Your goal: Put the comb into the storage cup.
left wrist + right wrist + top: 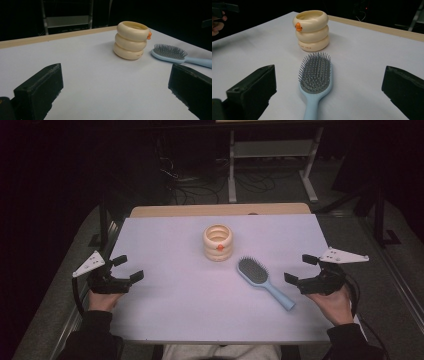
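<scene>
A light blue hairbrush is laid bristles-up on the table, to the right of centre, its head turned toward the far side and its handle slanted toward the near right corner. Just beyond the head, and apart from it, a cream holder shaped like three stacked rings is stood upright, with a small orange beak on the side facing the brush. The right gripper is held near the table's right edge, its jaws spread wide with nothing between them; in the right gripper view the hairbrush is seen straight ahead between the jaws, and the holder behind it. The left gripper is kept at the left edge, equally wide and empty, well apart from both things. Nothing is placed between either gripper and the brush. Beyond the table, metal frame legs and cables are seen on the dark floor.
</scene>
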`<state>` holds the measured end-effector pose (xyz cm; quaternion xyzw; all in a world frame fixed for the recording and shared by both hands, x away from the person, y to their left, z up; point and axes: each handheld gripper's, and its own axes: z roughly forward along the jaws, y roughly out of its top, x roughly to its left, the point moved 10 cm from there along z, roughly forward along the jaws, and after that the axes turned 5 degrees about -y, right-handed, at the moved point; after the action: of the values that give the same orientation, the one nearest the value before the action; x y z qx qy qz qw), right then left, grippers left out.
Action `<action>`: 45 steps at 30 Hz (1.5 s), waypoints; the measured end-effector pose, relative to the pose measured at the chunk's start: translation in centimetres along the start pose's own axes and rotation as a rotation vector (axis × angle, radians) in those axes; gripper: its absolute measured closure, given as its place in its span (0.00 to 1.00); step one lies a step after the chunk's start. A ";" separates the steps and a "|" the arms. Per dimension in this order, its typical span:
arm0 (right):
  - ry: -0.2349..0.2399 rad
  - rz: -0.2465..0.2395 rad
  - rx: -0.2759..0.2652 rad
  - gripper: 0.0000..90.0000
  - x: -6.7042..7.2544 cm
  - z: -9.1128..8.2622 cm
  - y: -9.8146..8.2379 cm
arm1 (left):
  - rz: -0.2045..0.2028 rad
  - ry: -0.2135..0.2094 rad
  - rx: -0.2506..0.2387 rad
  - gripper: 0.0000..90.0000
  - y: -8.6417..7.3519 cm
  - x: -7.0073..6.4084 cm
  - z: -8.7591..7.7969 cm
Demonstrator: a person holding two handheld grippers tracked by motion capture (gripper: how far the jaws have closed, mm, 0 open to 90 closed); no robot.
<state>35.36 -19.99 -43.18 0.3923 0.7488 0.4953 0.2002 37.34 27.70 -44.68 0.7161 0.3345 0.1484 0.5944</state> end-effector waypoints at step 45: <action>0.025 -0.036 0.054 0.00 0.8 -0.2 1.6 | 0.005 0.016 -0.014 0.00 -0.1 -0.3 -0.1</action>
<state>35.38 -19.19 -41.64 0.3779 0.7712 0.4762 0.1888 37.06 27.60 -44.65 0.7115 0.3364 0.1576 0.5964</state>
